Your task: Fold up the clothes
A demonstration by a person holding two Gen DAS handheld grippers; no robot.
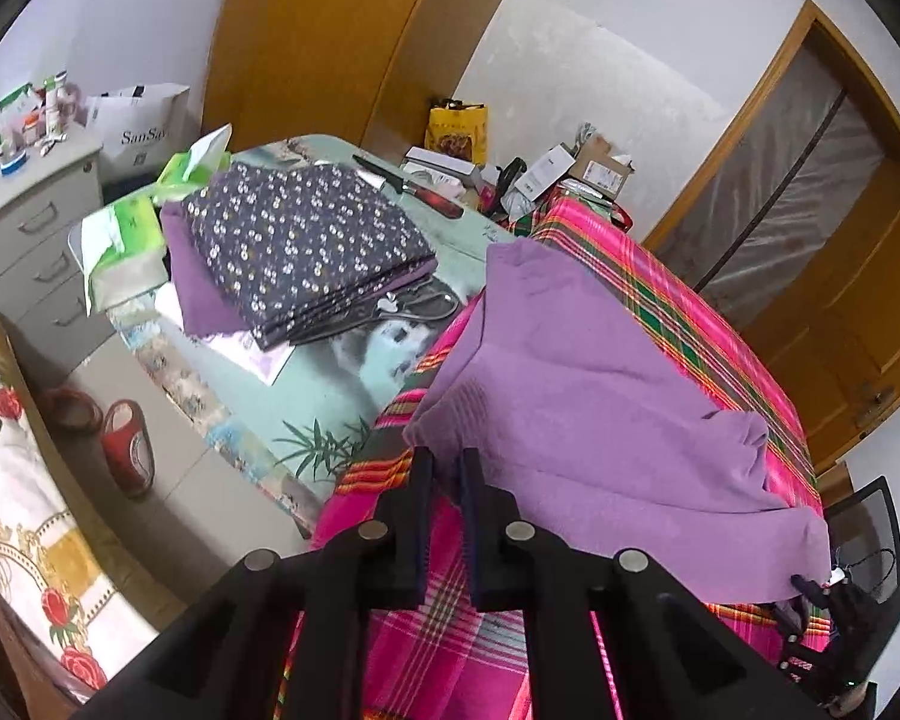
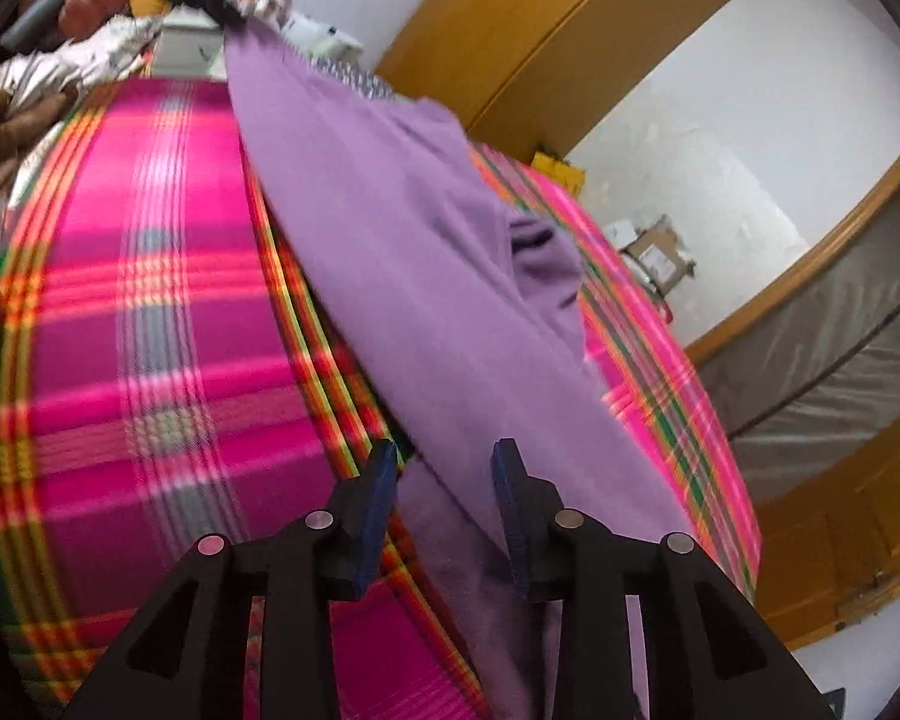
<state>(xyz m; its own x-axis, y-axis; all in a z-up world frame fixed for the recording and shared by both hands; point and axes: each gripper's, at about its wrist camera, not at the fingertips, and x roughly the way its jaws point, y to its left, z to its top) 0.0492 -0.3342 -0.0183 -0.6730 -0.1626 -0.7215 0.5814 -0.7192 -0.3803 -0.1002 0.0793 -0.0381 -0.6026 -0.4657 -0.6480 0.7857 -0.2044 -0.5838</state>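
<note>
**Purple garment stretched between both grippers over the plaid cloth**

The purple garment lies partly lifted above the pink plaid cloth that covers the bench. The left gripper has its fingers nearly together, pinching a corner of the garment at its near edge. In the right wrist view the right gripper has its fingers spread apart, and the garment runs between them without either pad clearly pressing on it; the view is blurred. Beyond the plaid cloth, on the far side from the left gripper, sits a stack of folded clothes topped by a dark flowered piece, with a knife just behind it.
</note>
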